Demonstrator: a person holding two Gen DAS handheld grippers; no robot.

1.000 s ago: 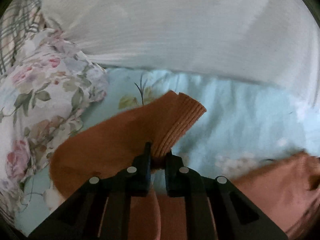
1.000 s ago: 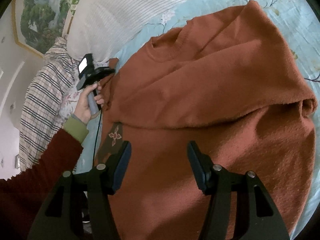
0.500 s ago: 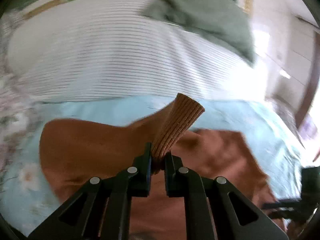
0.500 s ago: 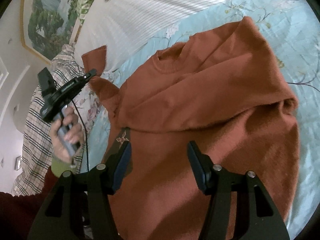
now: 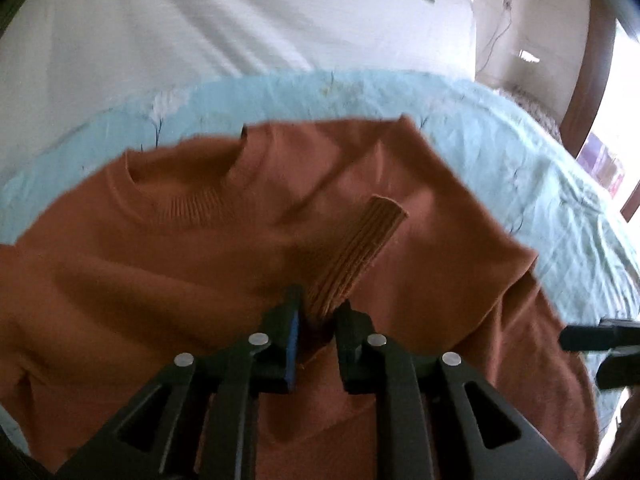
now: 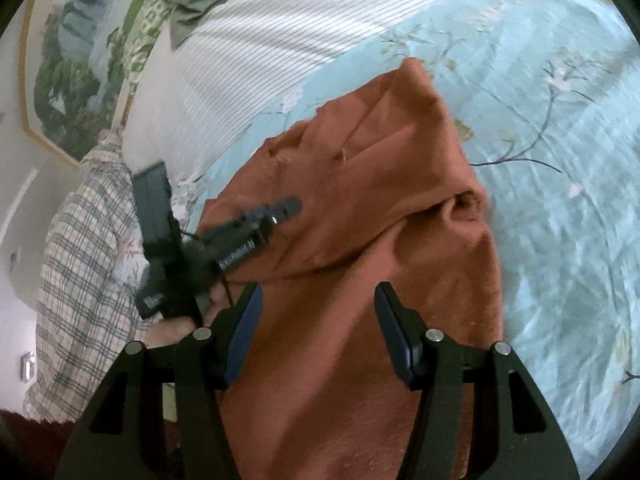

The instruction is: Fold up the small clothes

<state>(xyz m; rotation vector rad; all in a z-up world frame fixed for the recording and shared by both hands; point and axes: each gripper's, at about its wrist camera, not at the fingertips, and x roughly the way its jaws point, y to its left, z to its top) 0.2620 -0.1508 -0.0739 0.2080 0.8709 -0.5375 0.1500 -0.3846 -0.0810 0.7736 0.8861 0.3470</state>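
Two grippers are seen over a rust-orange sweater (image 5: 168, 264) that is spread on a pale blue floral bedsheet (image 6: 560, 128), its neckline turned toward a white striped pillow (image 6: 280, 40). The left gripper (image 5: 318, 316) is held above the sweater's chest; its jaws have just been opening, and the ribbed sleeve cuff (image 5: 360, 248) is seen standing between them, with a gap visible on the left pad's side, so the grip looks loosened. The right gripper (image 6: 318, 328) is poised over the sweater's lower body with its jaws well apart and nothing between them. A plaid cloth (image 6: 80, 248) is visible beside the pillow
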